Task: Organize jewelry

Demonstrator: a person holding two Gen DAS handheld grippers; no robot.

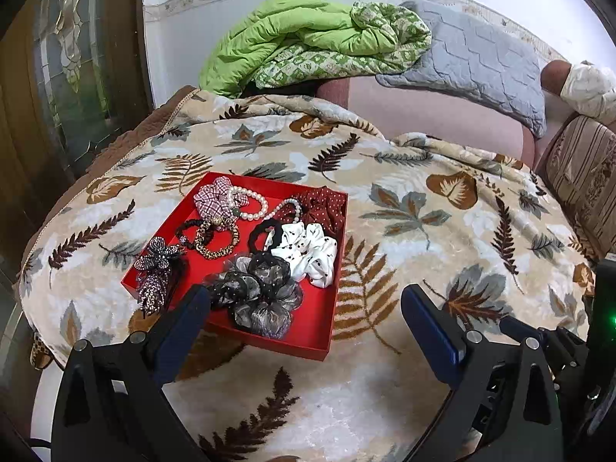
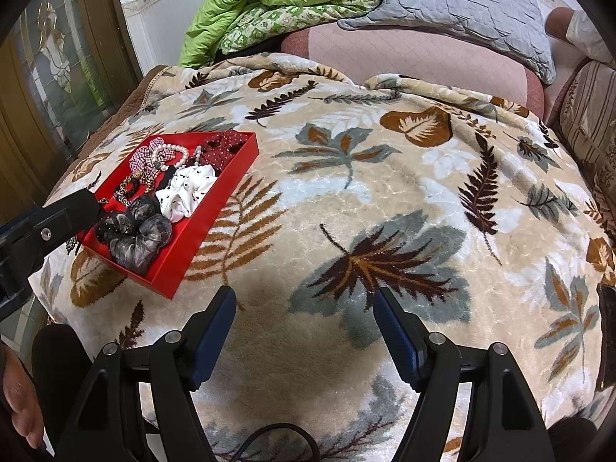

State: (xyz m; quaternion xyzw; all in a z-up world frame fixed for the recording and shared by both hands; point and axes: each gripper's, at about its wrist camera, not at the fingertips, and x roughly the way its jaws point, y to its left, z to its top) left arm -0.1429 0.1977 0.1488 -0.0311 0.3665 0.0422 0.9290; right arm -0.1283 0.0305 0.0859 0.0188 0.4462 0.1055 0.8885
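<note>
red tray (image 1: pixel 308 340) just beyond left tool (image 1: pixel 306 304)

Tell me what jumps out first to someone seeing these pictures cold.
The bright red tray on the leaf-patterned blanket, crowded with scrunchies: a white dotted scrunchie to the right, a grey sheer one at the near edge, and a pearl bracelet toward the back. Behind the blanket, a lime-green quilt lies heaped against the wall. Both grippers, left and right, are open and empty.

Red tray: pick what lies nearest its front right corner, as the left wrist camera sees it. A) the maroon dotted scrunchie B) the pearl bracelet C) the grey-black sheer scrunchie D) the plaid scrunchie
C: the grey-black sheer scrunchie fills the near end of the red tray; the others lie farther back.
</note>
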